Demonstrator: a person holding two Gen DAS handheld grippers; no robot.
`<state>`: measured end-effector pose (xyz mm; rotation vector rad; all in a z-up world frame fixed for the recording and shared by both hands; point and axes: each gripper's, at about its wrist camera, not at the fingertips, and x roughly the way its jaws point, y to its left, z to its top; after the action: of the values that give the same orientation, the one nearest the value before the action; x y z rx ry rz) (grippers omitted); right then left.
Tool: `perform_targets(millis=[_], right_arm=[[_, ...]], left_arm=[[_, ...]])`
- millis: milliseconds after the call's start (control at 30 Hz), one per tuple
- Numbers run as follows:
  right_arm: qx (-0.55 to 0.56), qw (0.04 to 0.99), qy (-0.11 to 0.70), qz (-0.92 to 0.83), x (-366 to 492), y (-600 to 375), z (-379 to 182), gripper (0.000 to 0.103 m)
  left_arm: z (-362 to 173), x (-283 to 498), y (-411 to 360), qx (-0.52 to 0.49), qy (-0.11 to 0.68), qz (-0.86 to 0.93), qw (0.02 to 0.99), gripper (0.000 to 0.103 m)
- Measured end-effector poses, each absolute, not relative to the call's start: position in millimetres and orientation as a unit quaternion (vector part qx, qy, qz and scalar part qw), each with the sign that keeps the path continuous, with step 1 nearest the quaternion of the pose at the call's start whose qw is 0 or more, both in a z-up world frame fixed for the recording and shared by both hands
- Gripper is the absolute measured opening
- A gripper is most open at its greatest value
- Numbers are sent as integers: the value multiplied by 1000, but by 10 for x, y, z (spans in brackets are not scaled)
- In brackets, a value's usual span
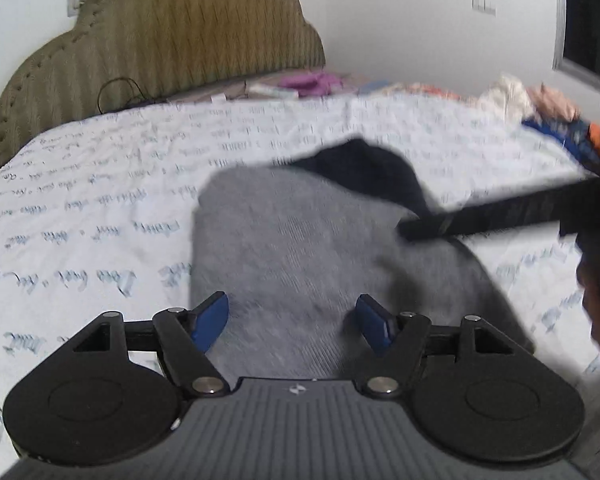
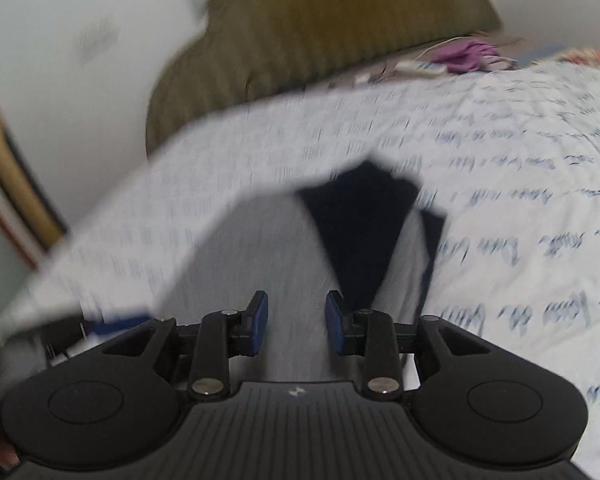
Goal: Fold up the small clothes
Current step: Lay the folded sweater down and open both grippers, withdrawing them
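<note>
A small grey garment [image 1: 292, 248] with a dark navy part [image 1: 364, 172] lies on the white bedsheet [image 1: 100, 184]. My left gripper [image 1: 292, 320] is open just above its near edge, its blue pads wide apart. A black strap-like bar [image 1: 500, 212] crosses in from the right over the garment's right side. In the right wrist view the same grey garment [image 2: 268, 248] with its navy part [image 2: 360, 236] lies ahead, and my right gripper [image 2: 296, 322] is open over it. Both views are blurred.
A brown corduroy headboard [image 1: 172, 36] stands behind the bed. A pile of colourful clothes [image 1: 540, 108] lies at the far right, a purple item [image 1: 312, 80] near the headboard. A wooden frame [image 2: 16, 184] is off the bed's left side.
</note>
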<state>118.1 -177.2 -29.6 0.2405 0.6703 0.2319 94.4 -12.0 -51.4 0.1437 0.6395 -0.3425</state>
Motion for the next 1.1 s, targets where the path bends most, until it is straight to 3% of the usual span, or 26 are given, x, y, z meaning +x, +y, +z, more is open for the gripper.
perform_targets(millis=[300,633,833,967,1100], right_arm=[[114,932,325,109,1120,-1841,-578,31],[103,948,295,66,686,-1784,-223,32],[103,945,297,95,656,-1606,-210,46],[110,927,351,80,808,-1657,-598,45],[156,923,343,82,597,-1798,-464,46]], left_arm=[[-720,940,-172,95,315,-151,932,78],[-576,798,-2,88,318,-132,935,77],[-532,733,15,83,320,-129,935,75],[-627,762,9,86,332,-132,930,80],[-485,587,181,72,315,-133,937,78]])
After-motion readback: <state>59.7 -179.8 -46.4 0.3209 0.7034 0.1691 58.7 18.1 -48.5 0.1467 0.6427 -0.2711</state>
